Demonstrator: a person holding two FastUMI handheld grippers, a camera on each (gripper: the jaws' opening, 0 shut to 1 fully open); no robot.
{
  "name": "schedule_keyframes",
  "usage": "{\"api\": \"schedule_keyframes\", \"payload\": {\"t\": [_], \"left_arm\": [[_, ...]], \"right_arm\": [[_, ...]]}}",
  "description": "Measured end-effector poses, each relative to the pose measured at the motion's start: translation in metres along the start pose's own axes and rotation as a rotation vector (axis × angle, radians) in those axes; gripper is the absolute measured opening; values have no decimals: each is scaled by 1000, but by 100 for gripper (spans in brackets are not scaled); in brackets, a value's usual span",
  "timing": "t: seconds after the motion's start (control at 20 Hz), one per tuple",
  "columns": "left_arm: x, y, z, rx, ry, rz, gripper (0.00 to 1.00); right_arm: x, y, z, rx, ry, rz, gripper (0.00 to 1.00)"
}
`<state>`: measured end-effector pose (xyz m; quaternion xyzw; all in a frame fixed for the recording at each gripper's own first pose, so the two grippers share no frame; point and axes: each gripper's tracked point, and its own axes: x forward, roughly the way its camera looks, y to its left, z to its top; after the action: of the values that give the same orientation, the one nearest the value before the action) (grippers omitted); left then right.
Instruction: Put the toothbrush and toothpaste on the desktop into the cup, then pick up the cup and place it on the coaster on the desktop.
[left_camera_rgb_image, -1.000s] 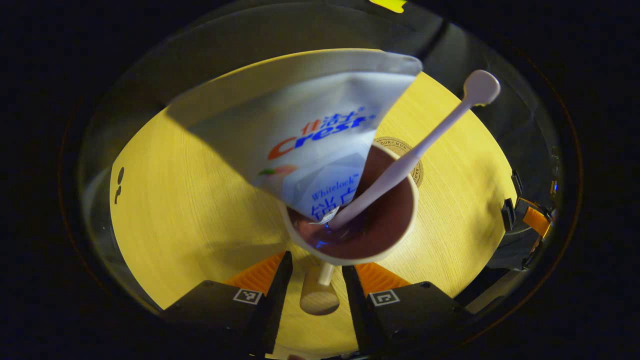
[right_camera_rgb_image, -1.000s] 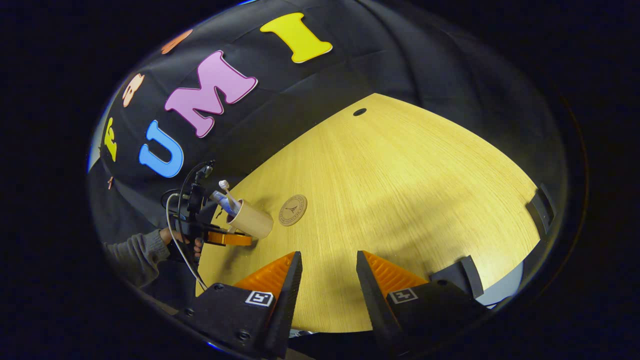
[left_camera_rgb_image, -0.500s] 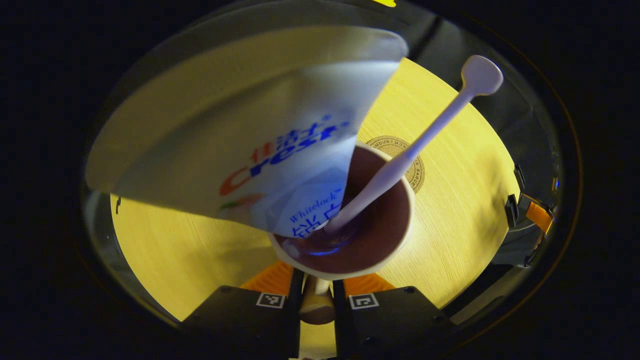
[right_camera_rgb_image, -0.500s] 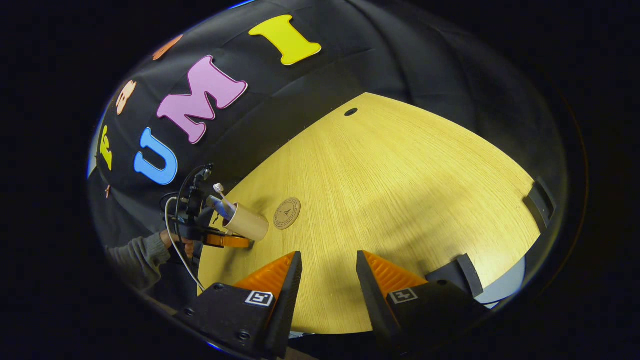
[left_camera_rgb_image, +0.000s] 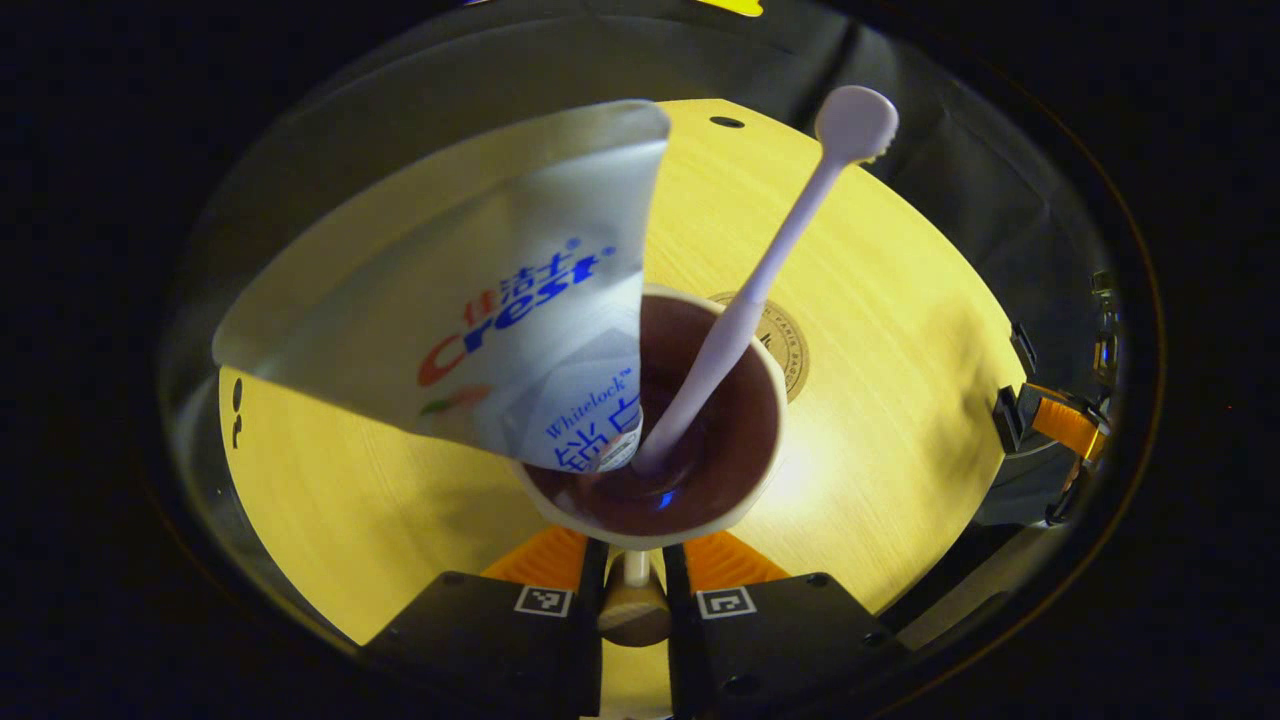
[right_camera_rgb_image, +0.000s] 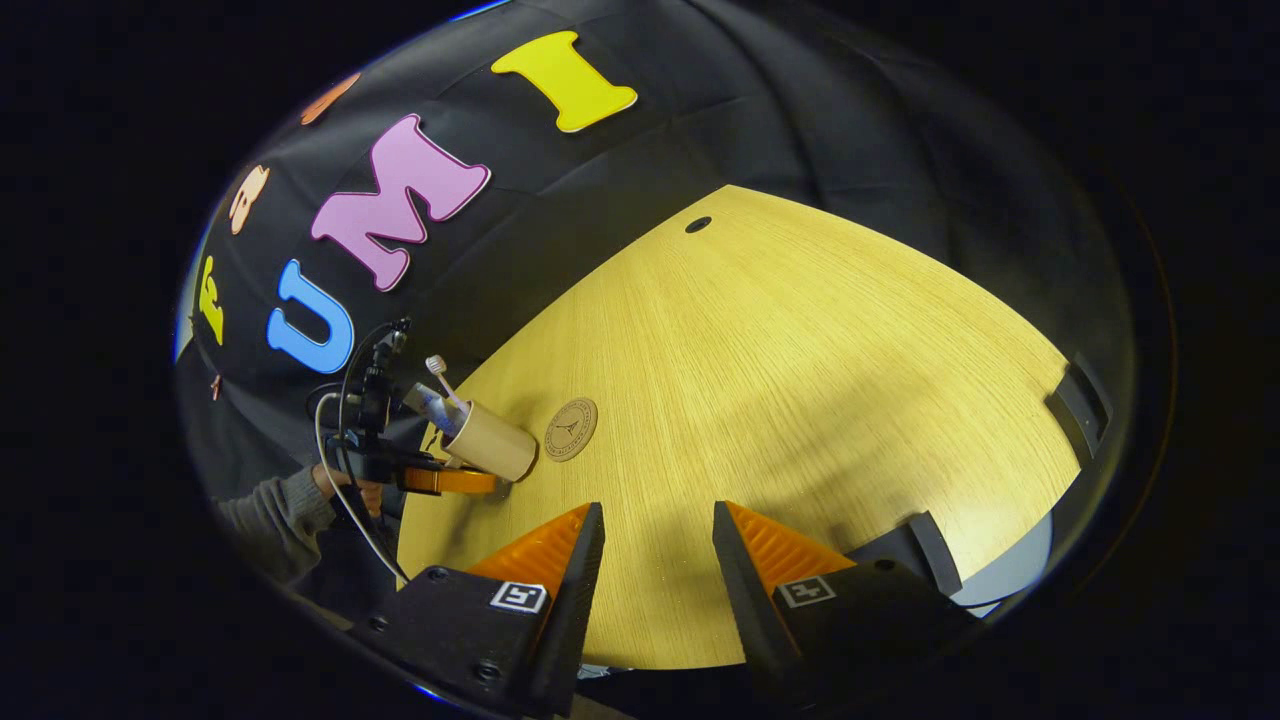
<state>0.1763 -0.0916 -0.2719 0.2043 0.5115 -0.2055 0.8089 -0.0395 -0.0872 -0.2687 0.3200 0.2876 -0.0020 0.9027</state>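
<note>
1. The left gripper (left_camera_rgb_image: 632, 600) had its fingers squeezed in tight on the little handle of the cream ceramic cup with the dark brown inside (left_camera_rgb_image: 650, 500), so the cup sat right in front of the fingers, just past their tips.
2. The white toothpaste tube with blue and red print (left_camera_rgb_image: 500, 310) stood in the cup, leaning off to the left of the fingers.
3. The pale lilac plastic toothbrush (left_camera_rgb_image: 770, 260) was in there too, tipping up and to the right.
4. The round tan coaster with a dark printed ring (left_camera_rgb_image: 780, 345) lay on the yellow wood-grain counter (left_camera_rgb_image: 900, 300) just beyond the cup, partly hidden by its rim.
5. Over in the right gripper view, the right gripper (right_camera_rgb_image: 650, 560) hung above the counter with fingers spread wide and nothing between them.
6. From there the cup (right_camera_rgb_image: 490, 440) was way off to the front-left, just beside the coaster (right_camera_rgb_image: 571, 429), with a grey-sleeved hand (right_camera_rgb_image: 335, 485) holding the other gripper.
</note>
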Motion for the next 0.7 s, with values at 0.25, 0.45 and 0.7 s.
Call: {"api": "schedule_keyframes", "payload": {"t": [0.25,0.45,0.7], "left_arm": [[5,-22,23,39,-10,-16,31],[12,-39,39,75,-9,-27,31],[21,-54,49,89,-1,-34,31]], "right_arm": [[-5,-10,9,19,-17,-7,68],[-14,-21,16,45,-47,-15,68],[-19,-37,18,73,-60,-40,68]]}}
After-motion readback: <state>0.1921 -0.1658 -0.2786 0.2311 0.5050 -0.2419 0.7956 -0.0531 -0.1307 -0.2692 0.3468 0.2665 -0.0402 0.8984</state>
